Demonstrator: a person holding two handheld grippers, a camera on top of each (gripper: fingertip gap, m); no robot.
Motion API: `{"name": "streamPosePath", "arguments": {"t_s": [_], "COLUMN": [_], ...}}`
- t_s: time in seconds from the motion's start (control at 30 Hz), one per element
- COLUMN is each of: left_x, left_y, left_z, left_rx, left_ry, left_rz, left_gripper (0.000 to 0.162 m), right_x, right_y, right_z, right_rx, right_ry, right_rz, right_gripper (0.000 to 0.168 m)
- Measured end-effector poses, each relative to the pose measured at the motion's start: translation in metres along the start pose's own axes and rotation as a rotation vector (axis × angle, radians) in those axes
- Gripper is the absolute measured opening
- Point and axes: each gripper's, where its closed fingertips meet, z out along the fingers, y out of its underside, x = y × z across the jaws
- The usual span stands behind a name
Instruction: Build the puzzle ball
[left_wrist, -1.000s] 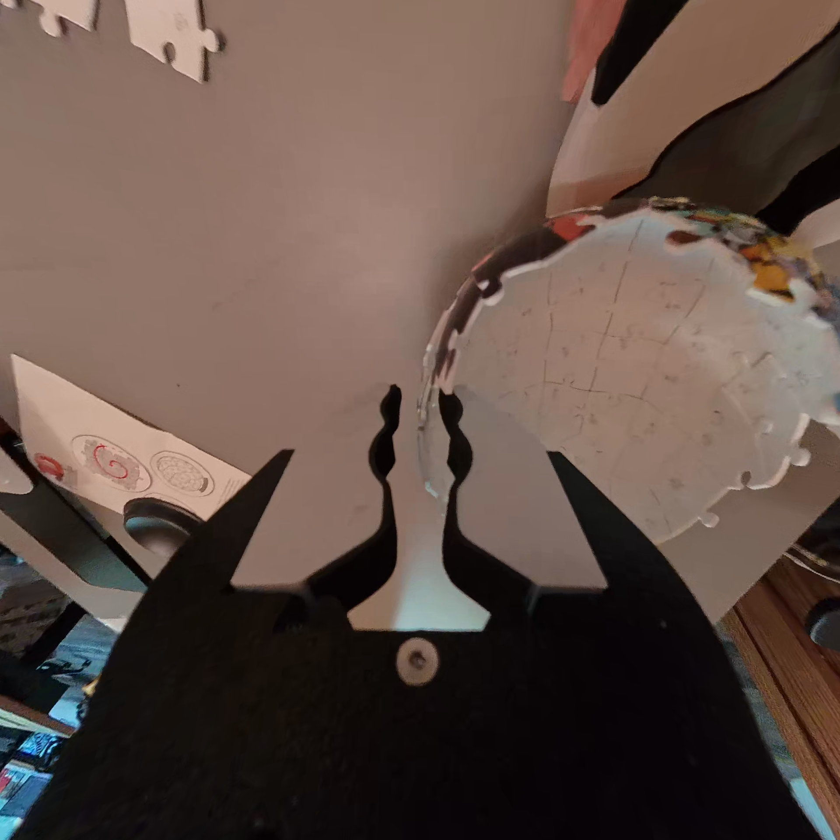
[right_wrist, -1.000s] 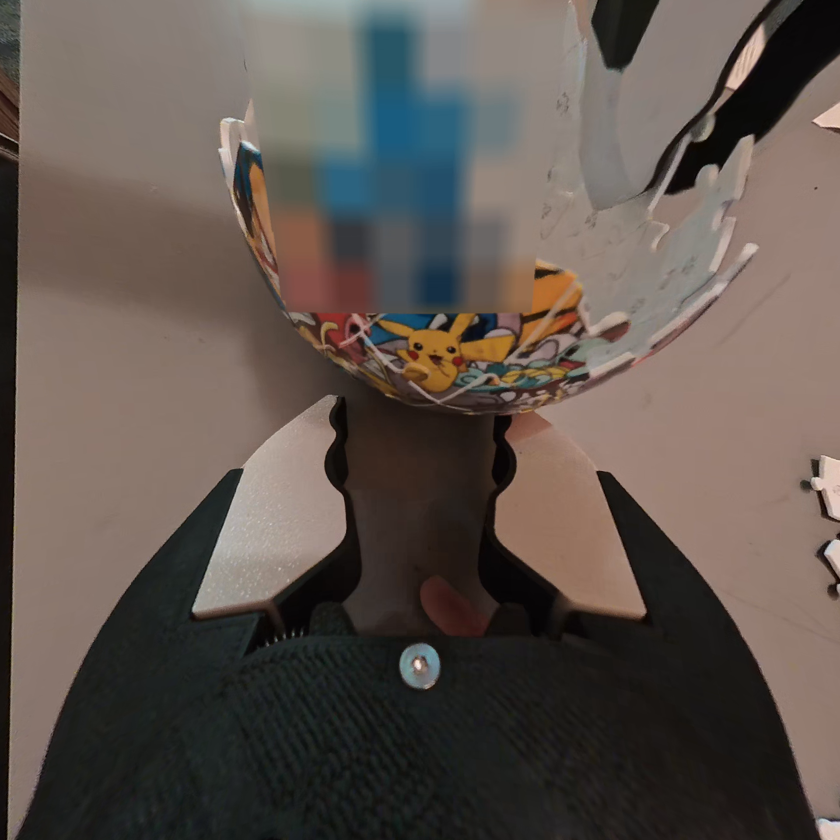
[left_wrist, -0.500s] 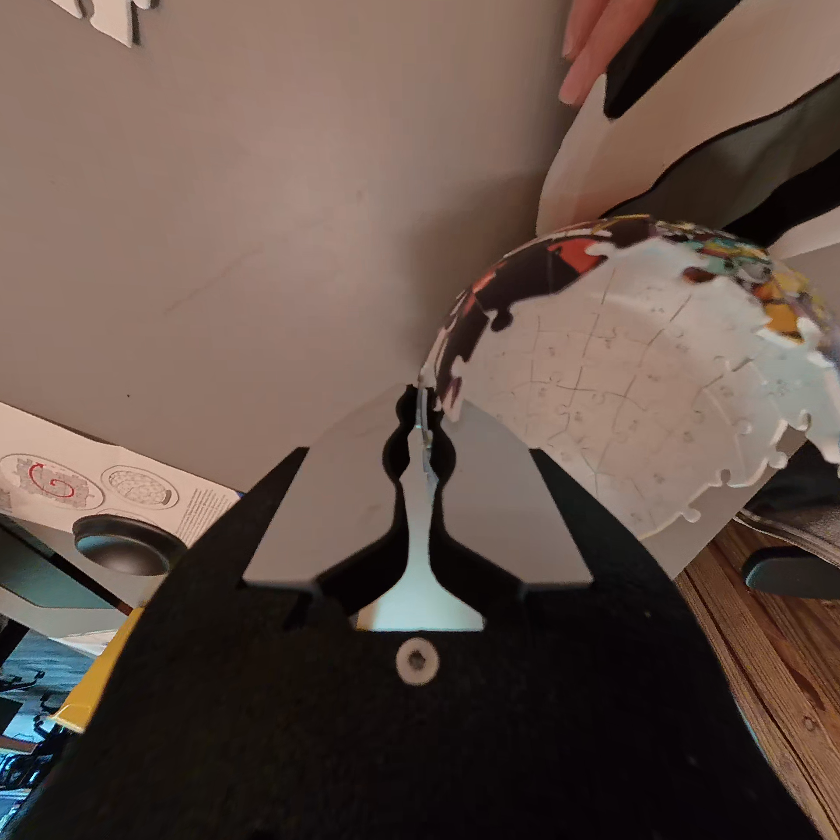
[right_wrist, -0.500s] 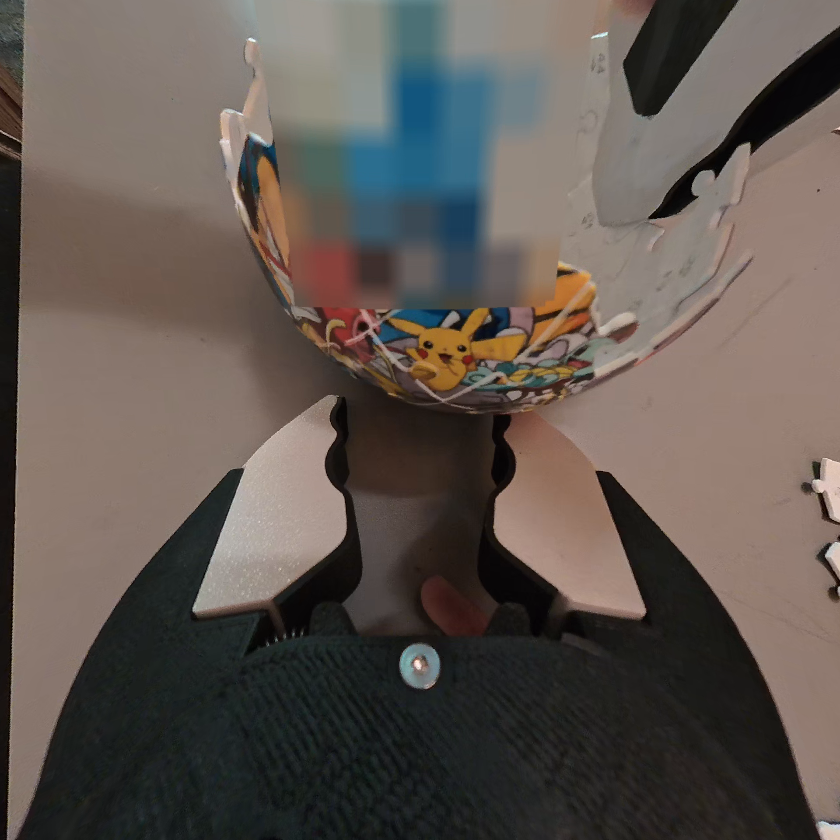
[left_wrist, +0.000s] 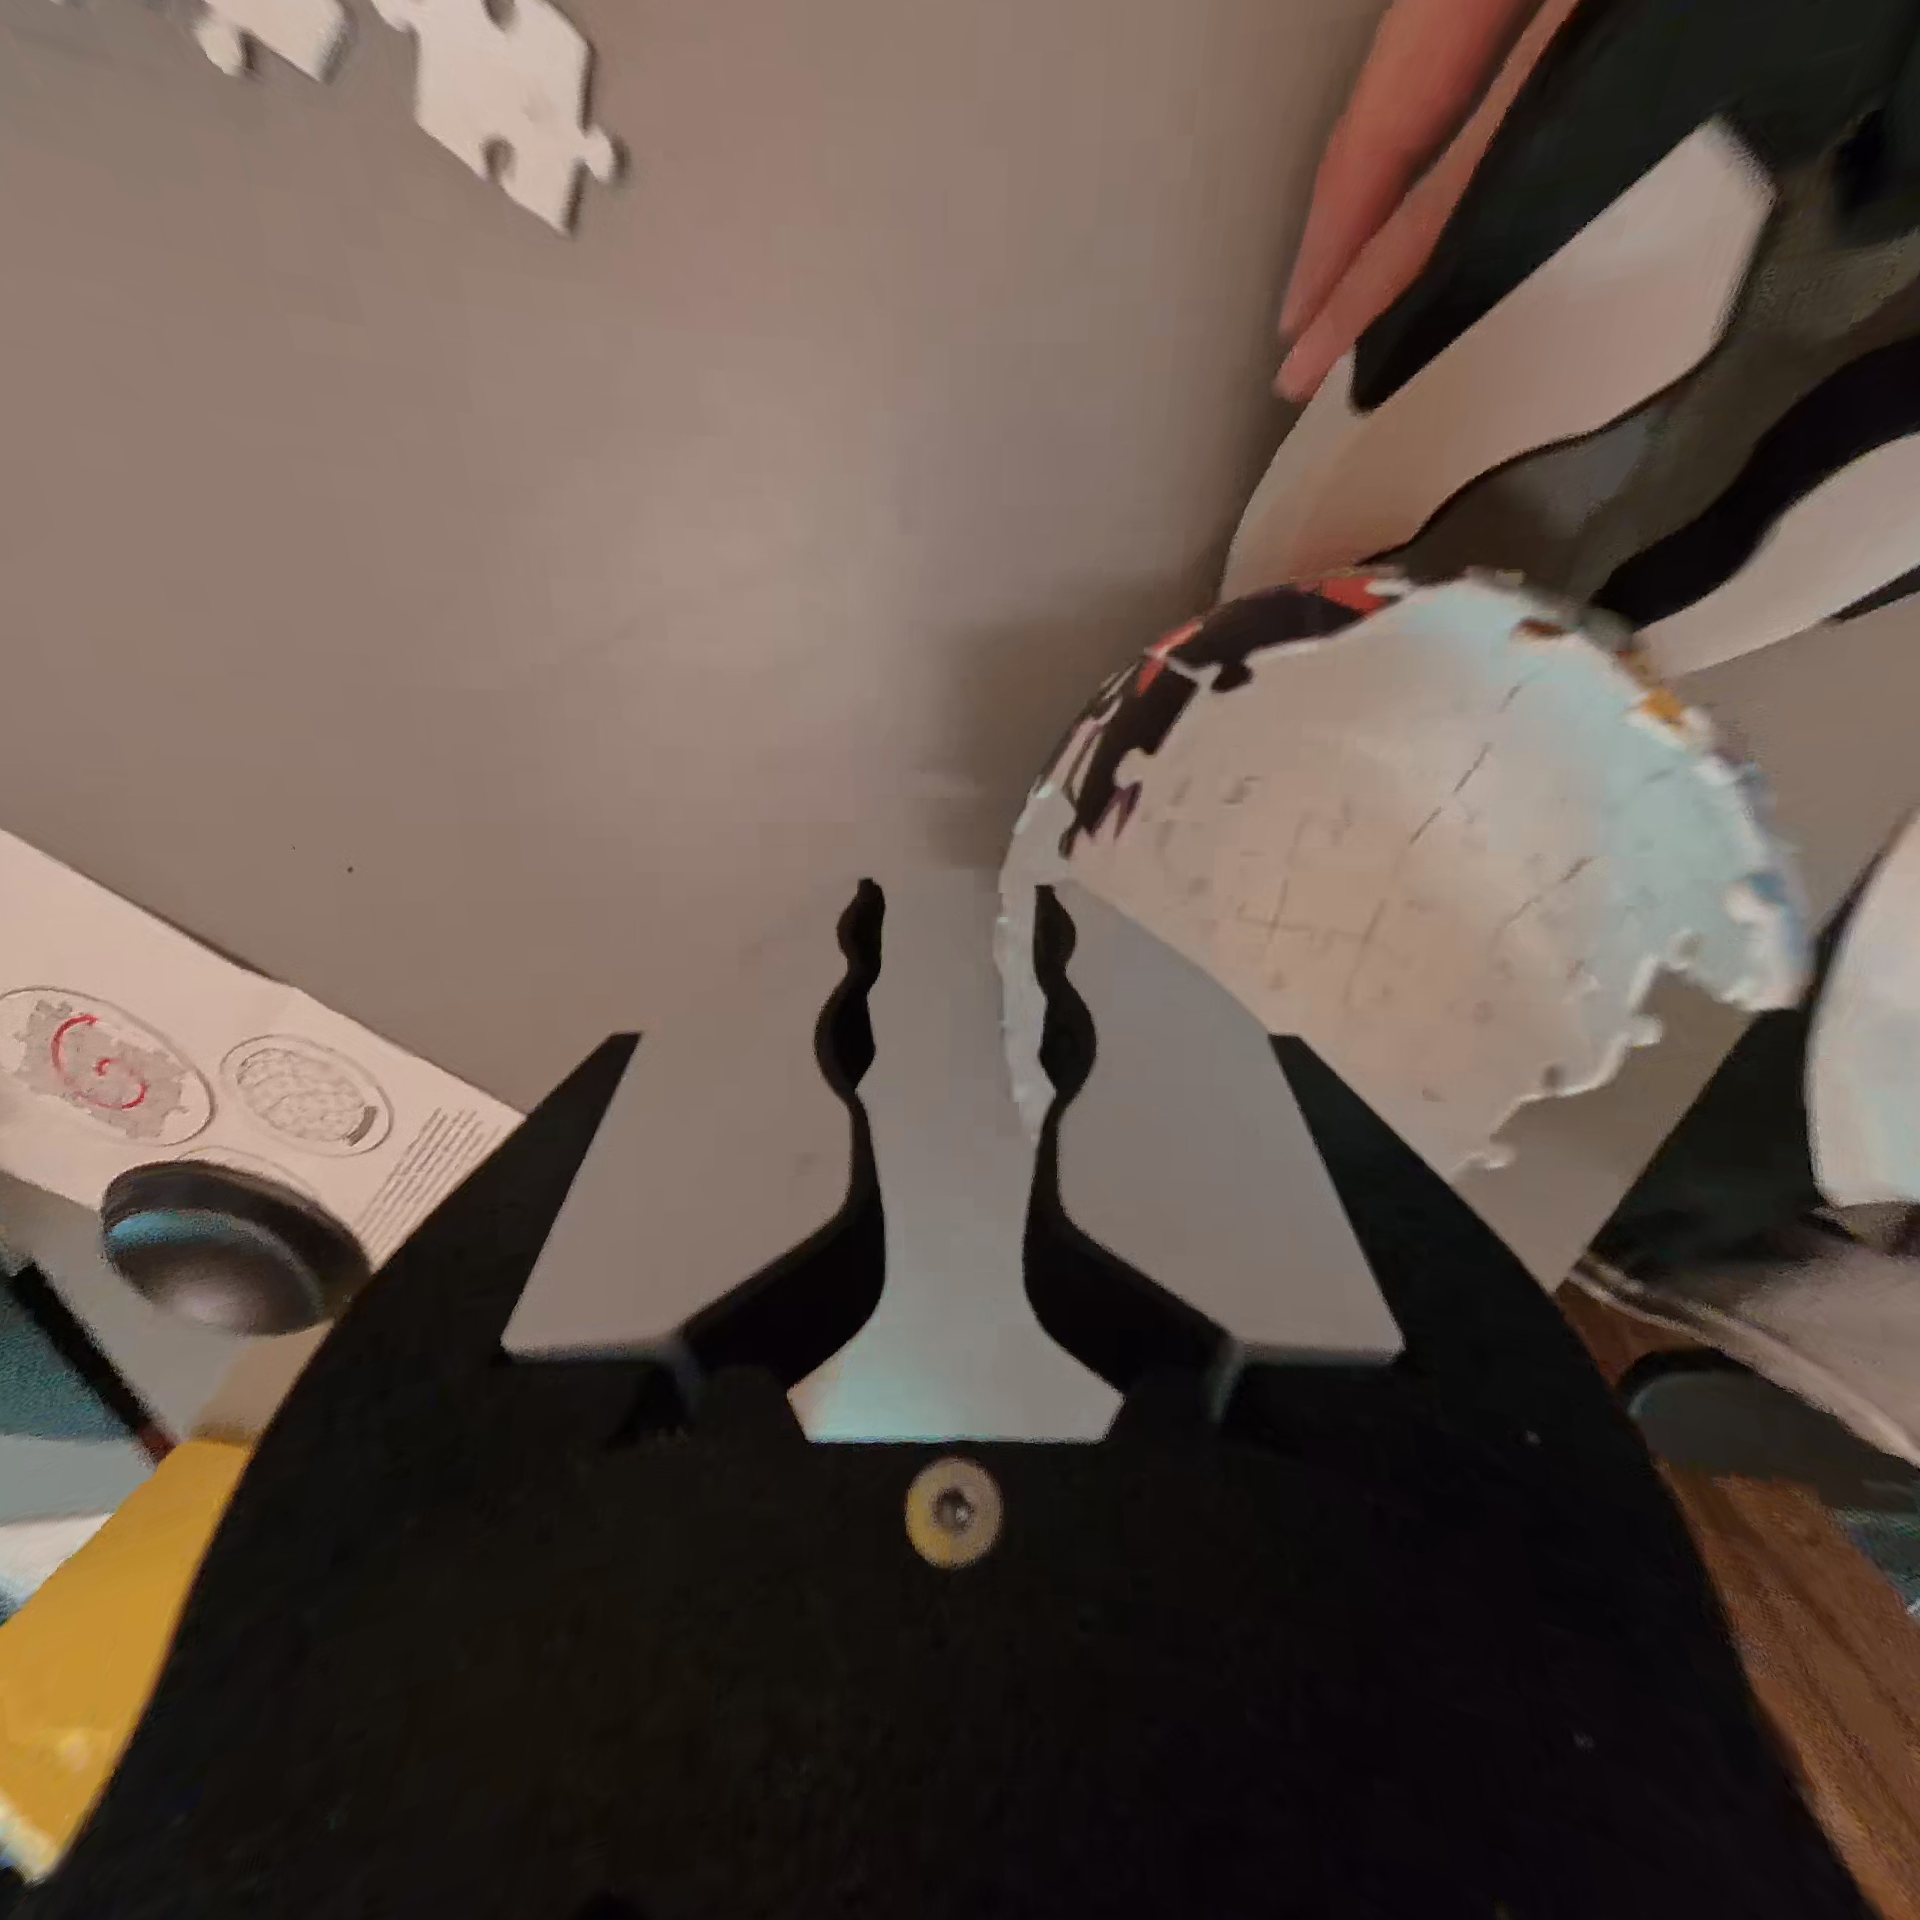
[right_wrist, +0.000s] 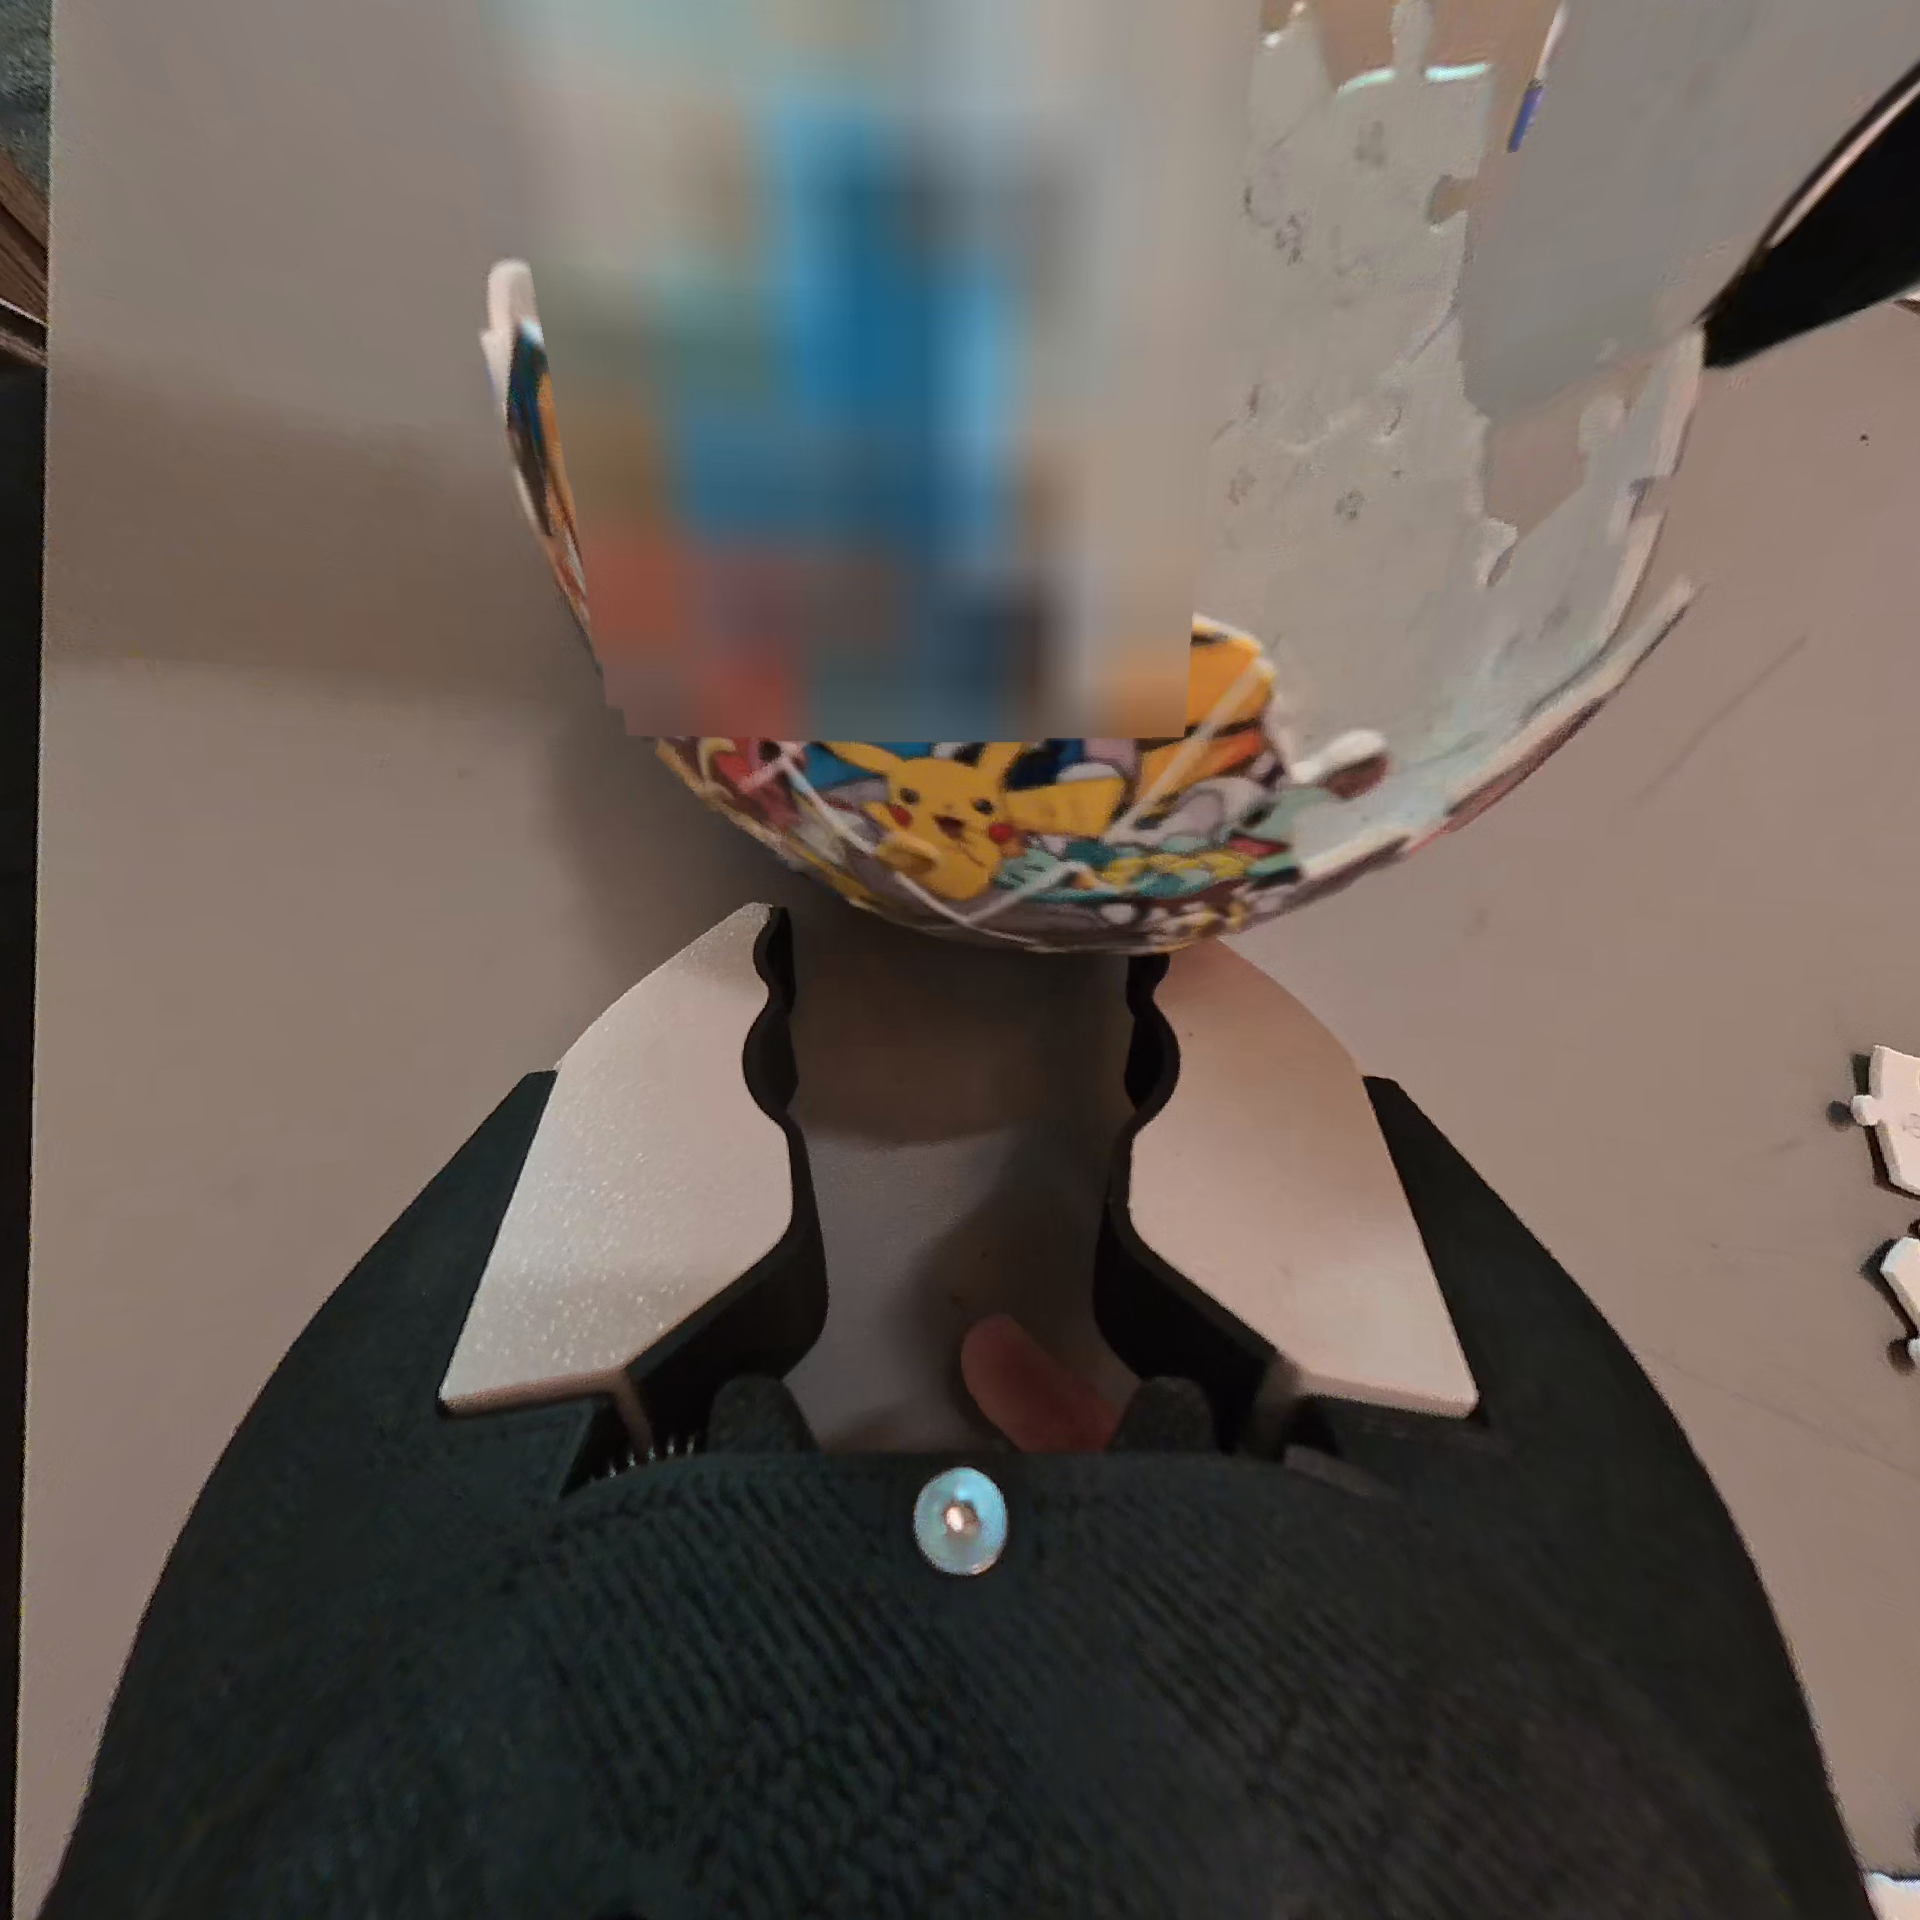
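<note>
The half-built puzzle ball (left_wrist: 1403, 883) lies on the grey table (left_wrist: 623, 623) as an open shell, white inside and coloured outside. My left gripper (left_wrist: 956, 914) is open. The shell's jagged rim stands just inside its right fingertip (left_wrist: 1044, 914), and nothing is clasped. In the right wrist view the ball's coloured outside (right_wrist: 987, 831) sits just ahead of my right gripper (right_wrist: 956, 945), which is open and empty. The left gripper (right_wrist: 1621, 208) shows at the shell's far rim. Part of the ball is covered by a blurred patch.
Loose white puzzle pieces lie at the far left (left_wrist: 499, 104) and on the right (right_wrist: 1891, 1132). An instruction sheet (left_wrist: 208, 1070) and a black round object (left_wrist: 218, 1247) are at the near left edge. A hand (left_wrist: 1351, 208) and the right gripper (left_wrist: 1455, 436) are behind the ball. Wooden floor (left_wrist: 1818, 1610) shows beyond the table edge.
My left gripper closed on the shell's rim half a second ago and has opened again. The ball shifted slightly. The right gripper stays open in place.
</note>
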Motion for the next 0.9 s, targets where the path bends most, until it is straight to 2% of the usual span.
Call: {"name": "streamPosePath", "arguments": {"t_s": [0.03,0.13,0.53,0.9], "left_x": [0.003,0.005,-0.004,0.002], "left_y": [-0.004,-0.005,0.007,0.001], "left_z": [-0.004,-0.008,-0.015,-0.034], "left_rx": [0.038,0.075,0.088,0.252], "left_ry": [0.024,0.046,-0.055,-0.139], "left_rz": [-0.014,-0.031,-0.035,-0.048], "left_gripper": [0.030,0.031,0.031,0.038], "right_x": [0.000,0.000,0.000,0.004], "right_y": [0.000,0.000,0.000,0.000], "right_z": [0.000,0.000,0.000,-0.001], "right_rx": [0.001,0.001,0.002,0.005], "right_ry": [-0.001,0.000,0.004,0.027], "right_rz": [-0.001,-0.003,-0.003,-0.006], "right_gripper": [0.062,0.062,0.062,0.069]}}
